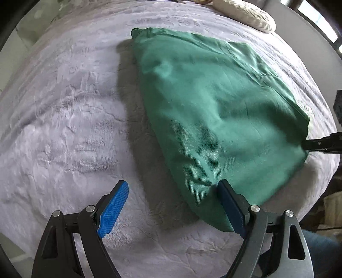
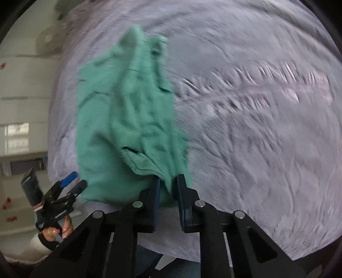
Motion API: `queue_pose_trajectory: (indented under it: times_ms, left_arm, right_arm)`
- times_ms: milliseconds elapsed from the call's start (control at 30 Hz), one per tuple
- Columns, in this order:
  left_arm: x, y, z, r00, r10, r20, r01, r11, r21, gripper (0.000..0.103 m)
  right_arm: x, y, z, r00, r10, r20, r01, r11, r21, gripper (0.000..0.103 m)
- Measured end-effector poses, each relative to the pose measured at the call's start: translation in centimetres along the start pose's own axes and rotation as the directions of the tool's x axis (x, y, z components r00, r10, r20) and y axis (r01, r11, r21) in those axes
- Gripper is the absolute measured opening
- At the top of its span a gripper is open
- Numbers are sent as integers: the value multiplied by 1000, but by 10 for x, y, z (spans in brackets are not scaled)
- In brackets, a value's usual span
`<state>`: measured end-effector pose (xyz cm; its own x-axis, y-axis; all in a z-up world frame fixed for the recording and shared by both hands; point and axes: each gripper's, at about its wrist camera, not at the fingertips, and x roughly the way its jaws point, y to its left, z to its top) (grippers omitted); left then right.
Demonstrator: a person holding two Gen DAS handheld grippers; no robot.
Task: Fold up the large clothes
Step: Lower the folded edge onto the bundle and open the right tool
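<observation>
item: green garment (image 1: pixel 213 111), large, lying on a bed covered by a grey plush blanket (image 1: pixel 64 128); a cream pillow (image 1: pixel 245 15) sits at the far end, well apart.

right claw (image 2: pixel 167 190): fingers nearly together, clamped on a bunched hem of the garment, cloth rising between the pads. the right view is motion-blurred, so how deep the bite goes is hard to tell.

left claw (image 1: pixel 173 205): blue pads wide apart, holding nothing; its right pad (image 1: pixel 228 205) is touching or just beside the garment's near corner, its left pad over bare blanket.

risks, judged: with only one corner held, a pull by the right claw would likely drag the cloth askew and bunch it rather than fold it; a shallow bite could let the hem slip out; the plush blanket may catch in the left claw when it closes.

pose: both claws low over the bed, pointing forward along the garment; the person's left hand (image 2: pixel 57 231) grips the left handle.
</observation>
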<state>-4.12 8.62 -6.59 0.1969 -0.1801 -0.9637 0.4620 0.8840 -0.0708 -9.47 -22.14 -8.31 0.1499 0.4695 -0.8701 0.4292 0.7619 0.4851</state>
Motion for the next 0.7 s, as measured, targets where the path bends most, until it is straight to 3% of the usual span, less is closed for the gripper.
queue_pose_trajectory:
  times_ms: [167, 300, 367, 400, 500, 567, 600, 633, 700]
  left_arm:
    - [2, 4, -2, 1000, -9, -9, 9, 998, -61, 86]
    - [0, 4, -4, 1000, 0, -15, -1, 996, -94, 86]
    - [-1, 4, -5, 1000, 1, -19, -3, 995, -103, 86]
    - [-1, 4, -5, 1000, 1, -20, -4, 994, -105, 86]
    - [-1, 3, -5, 1000, 4, -22, -6, 995, -101, 86]
    - [-1, 2, -5, 1000, 5, -25, -8, 995, -101, 86]
    - [-1, 2, -5, 1000, 6, -27, -9, 995, -102, 86]
    - [-1, 2, -4, 1000, 7, -29, -10, 995, -102, 86]
    - [-1, 1, -2, 999, 10, -31, -13, 995, -101, 86]
  right_arm:
    - [12, -18, -5, 1000, 23, -4, -22, 996, 82, 13]
    - [1, -5, -3, 1000, -14, -19, 15, 999, 43, 15]
    - [-21, 11, -6, 1000, 0, 22, 1, 1000, -9, 20]
    - [-30, 18, -8, 999, 22, 45, -21, 999, -27, 24]
    - [-49, 31, -5, 990, 86, 111, -81, 995, -57, 68]
    - [-43, 35, 3, 989, 107, 102, -103, 994, -47, 67]
    - [-39, 35, 7, 989, 112, 94, -108, 993, -42, 57]
    - [-32, 34, 10, 993, 91, 80, -89, 996, -31, 38]
    - [-20, 26, 17, 997, 40, 64, -41, 999, 25, 27]
